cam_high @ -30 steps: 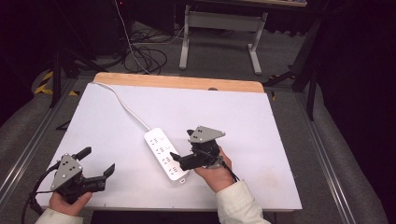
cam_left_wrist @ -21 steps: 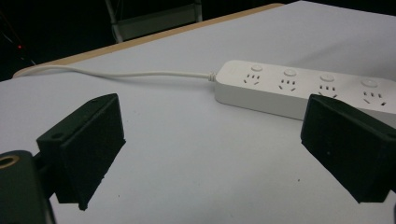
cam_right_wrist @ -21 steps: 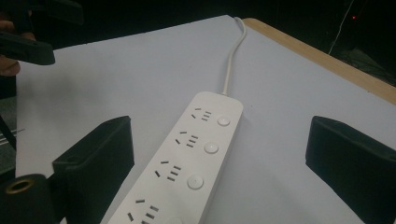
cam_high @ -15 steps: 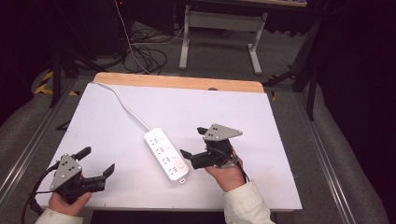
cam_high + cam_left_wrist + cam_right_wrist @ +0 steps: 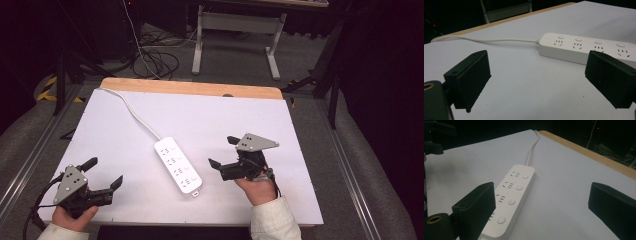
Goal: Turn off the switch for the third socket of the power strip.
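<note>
On the white table [image 5: 280, 125] lies a power strip [image 5: 178, 165] (no legible print), both grippers' fingers spread wide

A white-topped table [image 5: 260, 120] with a bare wooden far edge [image 5: 200, 88] stands on grey carpet [image 5: 235, 65] in a dim room, metal rails [image 5: 350, 175] running along both sides, a grey metal stand [image 5: 235, 22] and tangled black cables [image 5: 155, 57] on the floor behind it.

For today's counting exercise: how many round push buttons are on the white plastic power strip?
4. On the white plastic power strip, the round buttons run in one row, one beside each socket group: nearest the cable, then, and at the free end.
</note>
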`<action>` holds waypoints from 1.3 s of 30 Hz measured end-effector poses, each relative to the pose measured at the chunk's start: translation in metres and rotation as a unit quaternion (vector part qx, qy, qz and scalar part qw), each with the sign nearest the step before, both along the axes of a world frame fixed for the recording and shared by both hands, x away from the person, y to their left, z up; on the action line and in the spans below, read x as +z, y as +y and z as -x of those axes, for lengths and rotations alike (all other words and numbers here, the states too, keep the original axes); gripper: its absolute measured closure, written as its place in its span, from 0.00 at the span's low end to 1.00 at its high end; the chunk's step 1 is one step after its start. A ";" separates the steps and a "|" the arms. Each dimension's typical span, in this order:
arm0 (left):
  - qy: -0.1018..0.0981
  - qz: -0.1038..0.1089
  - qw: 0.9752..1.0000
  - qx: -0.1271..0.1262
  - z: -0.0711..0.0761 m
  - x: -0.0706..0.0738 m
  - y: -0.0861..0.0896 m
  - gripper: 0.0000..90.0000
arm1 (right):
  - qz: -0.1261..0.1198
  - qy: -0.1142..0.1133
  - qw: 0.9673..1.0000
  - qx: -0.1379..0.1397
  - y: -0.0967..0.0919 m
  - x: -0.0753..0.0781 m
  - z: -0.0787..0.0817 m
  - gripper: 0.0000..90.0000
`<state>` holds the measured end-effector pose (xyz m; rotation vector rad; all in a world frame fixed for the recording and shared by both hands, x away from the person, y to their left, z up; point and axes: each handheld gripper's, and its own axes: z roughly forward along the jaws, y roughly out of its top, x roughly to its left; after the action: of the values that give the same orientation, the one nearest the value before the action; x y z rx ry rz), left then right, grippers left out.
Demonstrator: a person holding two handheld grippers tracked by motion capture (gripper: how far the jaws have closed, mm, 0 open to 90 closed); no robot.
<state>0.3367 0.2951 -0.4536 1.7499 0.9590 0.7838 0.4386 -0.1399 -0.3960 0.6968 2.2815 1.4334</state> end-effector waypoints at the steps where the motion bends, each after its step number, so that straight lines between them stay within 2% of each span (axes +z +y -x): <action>1: 0.000 -0.001 1.000 0.000 0.000 0.000 0.000 0.07 | -0.001 0.000 1.000 -0.001 -0.002 -0.001 0.000 0.08; 8: 0.001 0.000 1.000 -0.001 0.000 0.000 0.000 0.07 | -0.008 0.010 1.000 -0.006 -0.019 -0.007 0.001 0.06; 23: 0.002 0.001 1.000 -0.002 0.000 0.000 -0.001 0.07 | 0.004 0.035 0.999 -0.019 -0.052 -0.031 0.007 0.03; 33: 0.001 -0.004 1.000 0.000 0.000 0.000 -0.001 0.07 | 0.006 0.041 0.998 -0.038 -0.075 -0.048 0.014 0.03; 39: 0.001 -0.004 1.000 0.000 0.000 0.000 -0.001 0.07 | 0.005 0.043 0.998 -0.034 -0.084 -0.056 0.017 0.03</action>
<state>0.3368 0.2940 -0.4537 1.7586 0.9584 0.7874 0.4214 -0.2239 -0.4520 0.8393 2.3045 1.3856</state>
